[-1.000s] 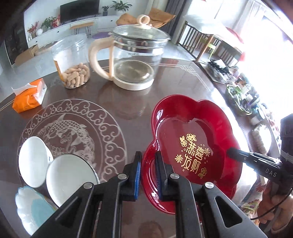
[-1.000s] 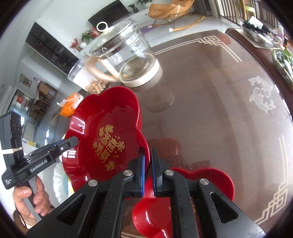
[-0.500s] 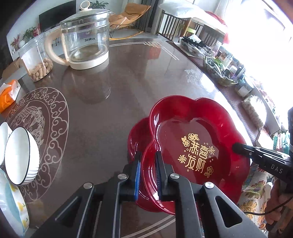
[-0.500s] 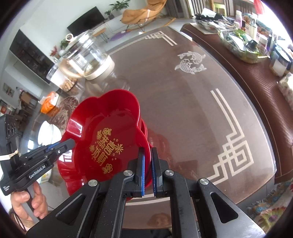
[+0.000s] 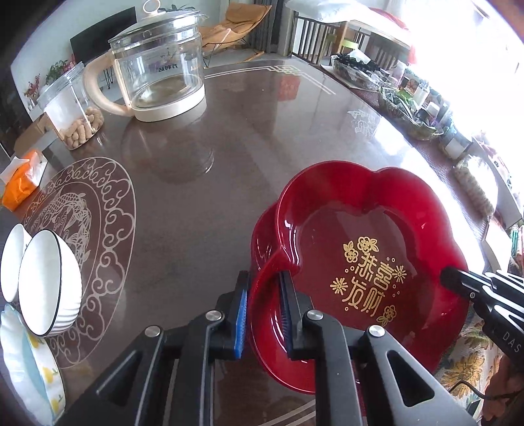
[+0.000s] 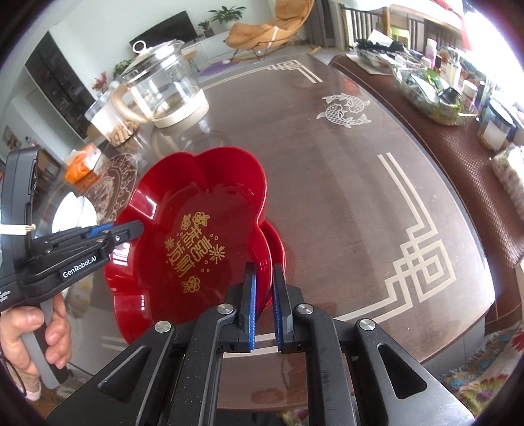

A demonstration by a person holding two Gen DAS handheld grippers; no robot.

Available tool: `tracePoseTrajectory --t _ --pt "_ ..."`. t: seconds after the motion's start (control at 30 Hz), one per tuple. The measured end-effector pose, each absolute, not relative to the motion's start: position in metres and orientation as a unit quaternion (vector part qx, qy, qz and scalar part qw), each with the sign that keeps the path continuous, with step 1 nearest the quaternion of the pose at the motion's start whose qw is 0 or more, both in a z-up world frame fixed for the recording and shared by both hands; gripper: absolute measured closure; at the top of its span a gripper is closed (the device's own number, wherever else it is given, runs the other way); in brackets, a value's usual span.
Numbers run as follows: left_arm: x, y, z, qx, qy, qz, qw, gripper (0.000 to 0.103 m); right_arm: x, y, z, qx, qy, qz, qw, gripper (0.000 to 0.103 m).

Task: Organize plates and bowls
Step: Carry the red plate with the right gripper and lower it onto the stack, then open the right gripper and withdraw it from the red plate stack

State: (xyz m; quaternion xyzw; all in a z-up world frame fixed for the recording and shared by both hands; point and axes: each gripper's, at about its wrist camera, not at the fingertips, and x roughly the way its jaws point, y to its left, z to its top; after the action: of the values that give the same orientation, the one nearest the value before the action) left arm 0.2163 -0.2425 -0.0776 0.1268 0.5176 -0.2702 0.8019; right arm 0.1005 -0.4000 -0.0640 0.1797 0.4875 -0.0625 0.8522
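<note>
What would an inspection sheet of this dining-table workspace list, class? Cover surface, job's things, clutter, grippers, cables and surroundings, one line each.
Surface: glossy dark brown table with pale dragon and fish inlays.
Job's things: red flower-shaped plate with gold lettering held over a second red plate; white bowls and a lemon-patterned dish beside them.
Clutter: glass kettle with cream handle, clear jar of peanuts, orange tissue pack.
Grippers: left gripper and right gripper clamp opposite rims of the top plate.
Cables: thin black lead below the right gripper.
Surroundings: crowded sideboard, tan lounge chair.
</note>
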Motion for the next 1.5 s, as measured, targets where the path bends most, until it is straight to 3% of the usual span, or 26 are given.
tracePoseTrajectory --t 0.1,0.17,0.23,0.3,0.37,0.63,1.0,1.17,1.23,1.3,1.5 --pt "0.209 -0.246 -0.075 0.153 0.507 -0.269 0.804 0.087 0.101 -0.399 -0.064 0.169 0.489 -0.069 0.853 0.092" --pt "0.207 -0.247 -0.073 0.160 0.502 -0.269 0.806 0.080 0.101 -0.399 -0.066 0.168 0.491 -0.071 0.852 0.092" --pt "0.207 -0.247 -0.069 0.162 0.497 -0.266 0.810 0.069 0.102 -0.401 -0.065 0.173 0.488 -0.070 0.853 0.088" --pt "0.206 -0.246 -0.064 0.166 0.485 -0.258 0.819 0.039 0.102 -0.402 -0.063 0.174 0.483 -0.073 0.855 0.083" --pt "0.204 -0.243 -0.057 0.167 0.470 -0.249 0.830 0.026 0.103 -0.402 -0.061 0.174 0.480 -0.074 0.857 0.083" --pt "0.197 -0.221 -0.035 0.128 0.452 -0.250 0.846 0.026 0.095 -0.399 -0.057 0.158 0.458 -0.104 0.869 0.074" --pt "0.181 -0.190 -0.029 0.092 0.452 -0.255 0.850 0.026 0.097 -0.403 -0.071 0.162 0.446 -0.101 0.875 0.073" --pt "0.173 -0.174 -0.032 0.068 0.458 -0.254 0.849 0.026 0.083 -0.415 -0.049 0.191 0.403 -0.119 0.887 0.062" --pt "0.166 -0.164 -0.035 0.049 0.462 -0.255 0.848 0.026 0.076 -0.414 -0.041 0.198 0.392 -0.122 0.890 0.049" --pt "0.157 -0.155 -0.040 0.030 0.468 -0.254 0.846 0.024 0.070 -0.407 -0.034 0.200 0.380 -0.121 0.895 0.043" --pt "0.116 -0.121 -0.066 0.005 0.474 -0.236 0.848 0.023 0.052 -0.355 -0.030 0.189 0.348 -0.094 0.913 0.038"
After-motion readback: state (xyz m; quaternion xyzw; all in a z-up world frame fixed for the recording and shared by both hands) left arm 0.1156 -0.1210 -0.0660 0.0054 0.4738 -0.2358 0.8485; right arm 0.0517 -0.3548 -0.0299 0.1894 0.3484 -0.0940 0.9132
